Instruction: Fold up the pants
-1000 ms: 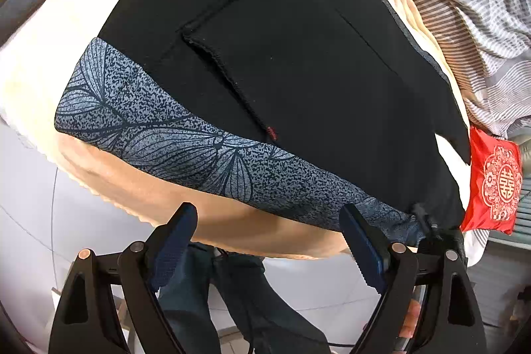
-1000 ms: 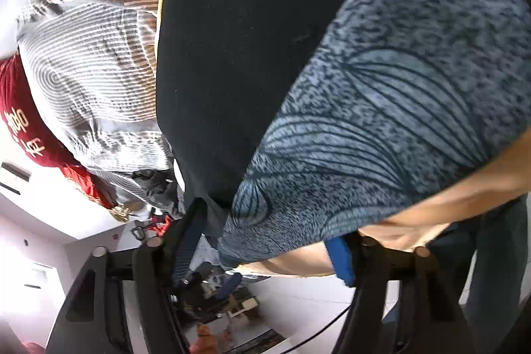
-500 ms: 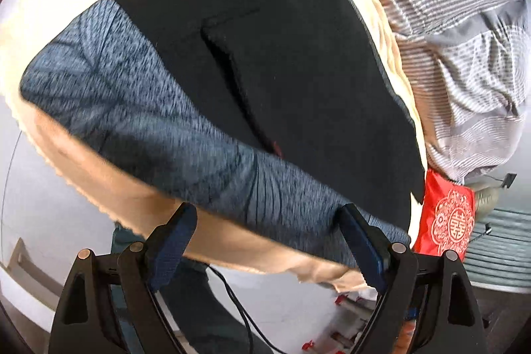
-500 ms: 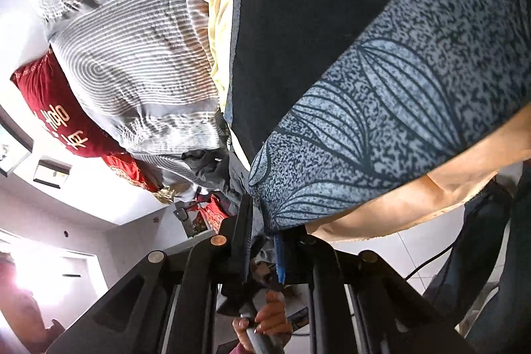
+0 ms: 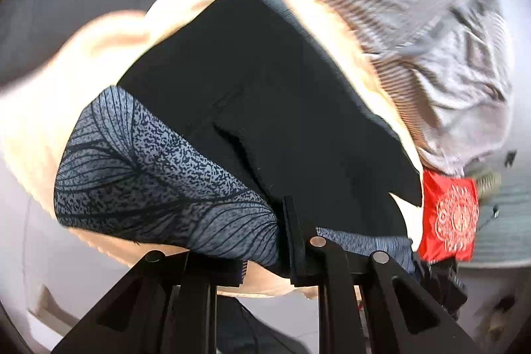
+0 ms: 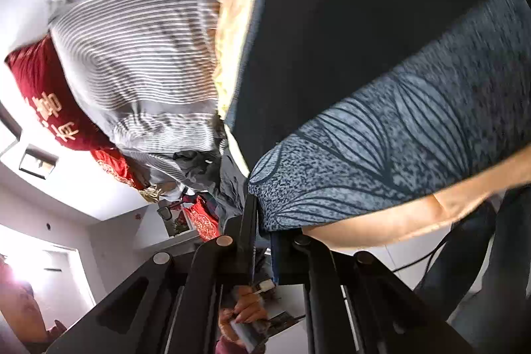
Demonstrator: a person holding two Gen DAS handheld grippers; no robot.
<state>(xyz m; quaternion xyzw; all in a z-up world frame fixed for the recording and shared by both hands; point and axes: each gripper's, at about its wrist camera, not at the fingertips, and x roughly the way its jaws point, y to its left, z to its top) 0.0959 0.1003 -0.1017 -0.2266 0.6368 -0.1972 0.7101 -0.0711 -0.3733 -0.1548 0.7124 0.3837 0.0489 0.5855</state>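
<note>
Black pants (image 5: pixel 275 108) flat on cream blanket (image 5: pixel 43 108) (bed), patterned waistband (image 5: pixel 156 184) at near edge now clamped by left gripper (image 5: pixel 265 254) and right gripper (image 6: pixel 264 241), jaws wide 1 second earlier; fold lift ready.

we find little to read. on the red cushion (image 5: pixel 448 218), at about four o'clock in the left wrist view, a gold round emblem shows what looks like the double-happiness sign 囍, though blur keeps us from being sure. on the dark red cloth (image 6: pixel 49 108), at nine o'clock in the right wrist view, gold chinese characters stand upside down, not readable to us.
</note>
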